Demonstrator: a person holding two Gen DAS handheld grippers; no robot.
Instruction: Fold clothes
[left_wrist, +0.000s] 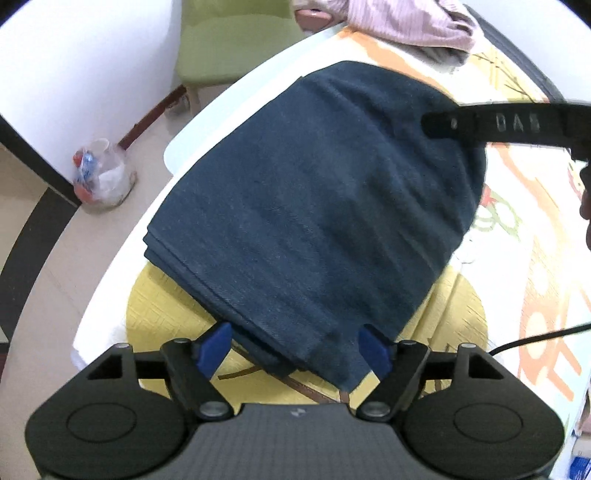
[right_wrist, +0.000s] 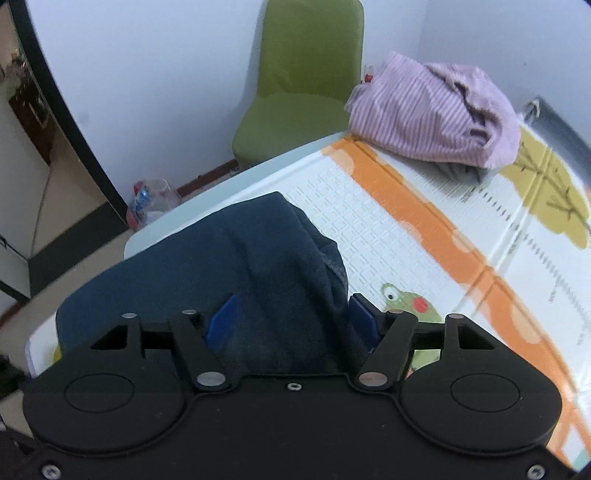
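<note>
On the play mat (right_wrist: 424, 206) | dark blue garment (left_wrist: 314, 206) lay folded in layers at table's near-left corner | left gripper (left_wrist: 295, 350) and right gripper (right_wrist: 291, 317) spread wide, nothing clamped | risk: layers could be dragged askew or over the edge if snagged.

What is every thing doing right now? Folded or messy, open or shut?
Blue cloth: folded in layers, lying on the mat, near edge between the open fingers.
Pink striped cloth: crumpled in a heap at the far end of the table.
Grey cloth: mostly hidden under the pink one.
Left gripper: open.
Right gripper: open, over the blue cloth.
Chair: empty.
Plastic bag: on the floor, full.
</note>
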